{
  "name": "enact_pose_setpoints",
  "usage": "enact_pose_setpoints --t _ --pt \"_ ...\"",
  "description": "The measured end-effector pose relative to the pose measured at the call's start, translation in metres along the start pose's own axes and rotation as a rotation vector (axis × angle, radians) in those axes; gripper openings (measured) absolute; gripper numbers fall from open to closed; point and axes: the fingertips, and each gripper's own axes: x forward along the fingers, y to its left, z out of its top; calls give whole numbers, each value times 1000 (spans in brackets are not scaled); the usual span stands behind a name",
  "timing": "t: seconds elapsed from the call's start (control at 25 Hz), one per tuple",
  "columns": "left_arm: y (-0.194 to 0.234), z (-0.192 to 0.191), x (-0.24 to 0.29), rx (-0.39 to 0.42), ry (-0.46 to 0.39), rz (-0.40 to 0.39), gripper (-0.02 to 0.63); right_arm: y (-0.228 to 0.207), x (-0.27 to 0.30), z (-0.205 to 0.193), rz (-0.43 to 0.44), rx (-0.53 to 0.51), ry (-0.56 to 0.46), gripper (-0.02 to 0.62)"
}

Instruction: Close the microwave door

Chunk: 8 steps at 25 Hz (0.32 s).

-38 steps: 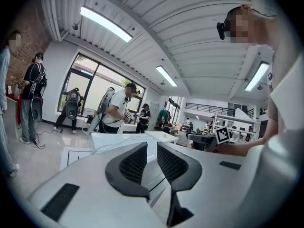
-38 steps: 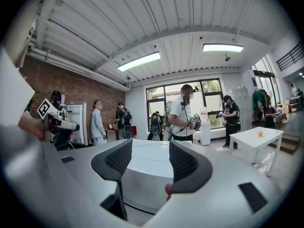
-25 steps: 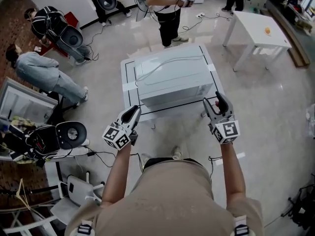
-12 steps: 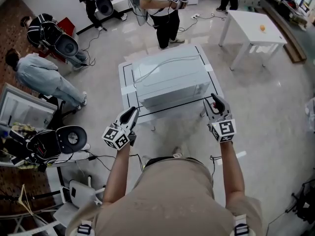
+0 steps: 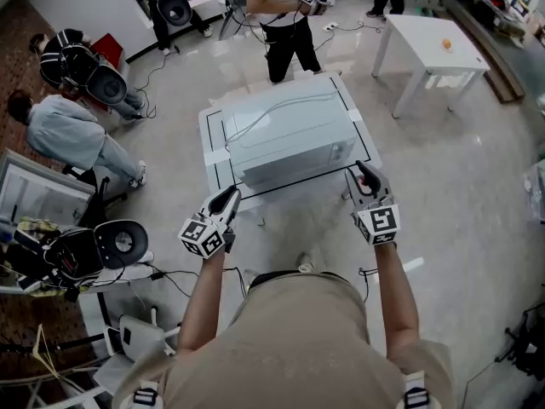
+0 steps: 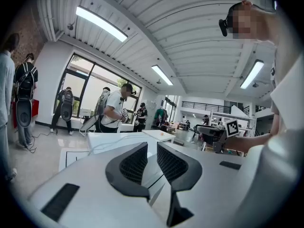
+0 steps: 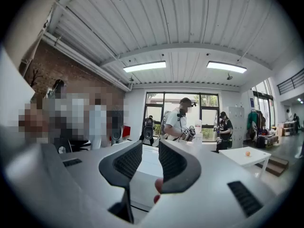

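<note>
your microwave [image 5: 294,135] was pale greyish white, and it sat on a white table [image 5: 211,130] marked with a thin black outline. your shirt [image 5: 298,339] was beige. the floor [image 5: 460,169] was glossy grey, the side table [image 5: 421,32] white, the small round thing [image 5: 446,44] on it orange.

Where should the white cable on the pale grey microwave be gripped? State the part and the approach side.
Probably the middle run of the white cable, across the flat top of the pale grey microwave, from above, jaws across it: it lies thin and flat there with bare surface either side.
</note>
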Motion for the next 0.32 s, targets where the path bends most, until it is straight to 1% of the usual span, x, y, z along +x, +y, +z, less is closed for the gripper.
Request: enact_pose_setpoints --t 0.08,0.32 --pt "0 -4 1 -6 4 3 61 4 -1 -2 9 -21 8 109" --pt "-7 -7 6 -6 3 3 61 2 -4 -3 30 -7 4 97"
